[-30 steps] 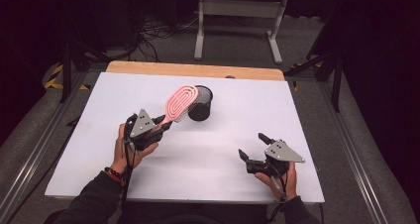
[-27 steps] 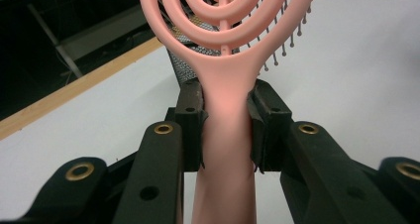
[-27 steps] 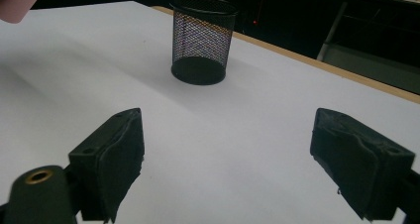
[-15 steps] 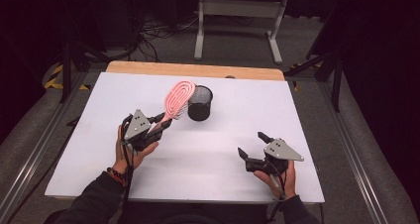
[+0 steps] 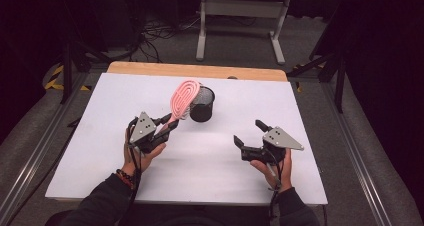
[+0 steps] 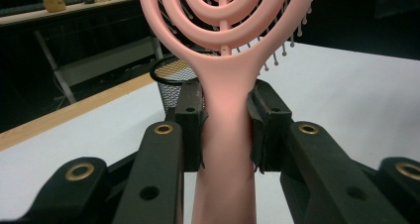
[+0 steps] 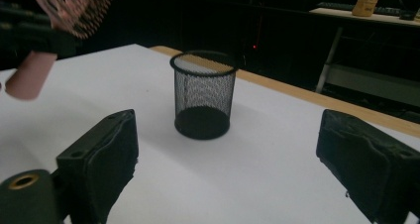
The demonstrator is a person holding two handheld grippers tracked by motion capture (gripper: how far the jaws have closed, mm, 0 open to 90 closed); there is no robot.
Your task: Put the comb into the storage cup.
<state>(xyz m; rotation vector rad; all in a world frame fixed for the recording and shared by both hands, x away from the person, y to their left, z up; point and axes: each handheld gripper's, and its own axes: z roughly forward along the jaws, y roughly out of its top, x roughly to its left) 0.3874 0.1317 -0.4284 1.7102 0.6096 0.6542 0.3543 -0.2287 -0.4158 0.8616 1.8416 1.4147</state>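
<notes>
My left gripper point(image 5: 169, 123) is shut on the handle of a pink hairbrush point(image 5: 184, 98), whose oval head tilts up and leans toward a black mesh cup point(image 5: 201, 106) at the table's middle. In the left gripper view both pads clamp the hairbrush handle point(image 6: 228, 100), with the mesh cup point(image 6: 171, 78) just behind. My right gripper point(image 5: 248, 132) hovers at the front right, and its jaws have just been opening with nothing between them. In the right gripper view the wide jaws of the right gripper point(image 7: 228, 154) frame the upright cup point(image 7: 203, 97), and the hairbrush point(image 7: 69, 6) shows at top left.
The white table top point(image 5: 300, 111) has a wooden strip point(image 5: 150, 68) along its far edge. Metal rails run along both sides of the table. A grey stand point(image 5: 240, 8) and cables lie on the floor behind.
The right gripper has lifted a little and its jaws stand wider. The left gripper and the hairbrush have hardly moved.
</notes>
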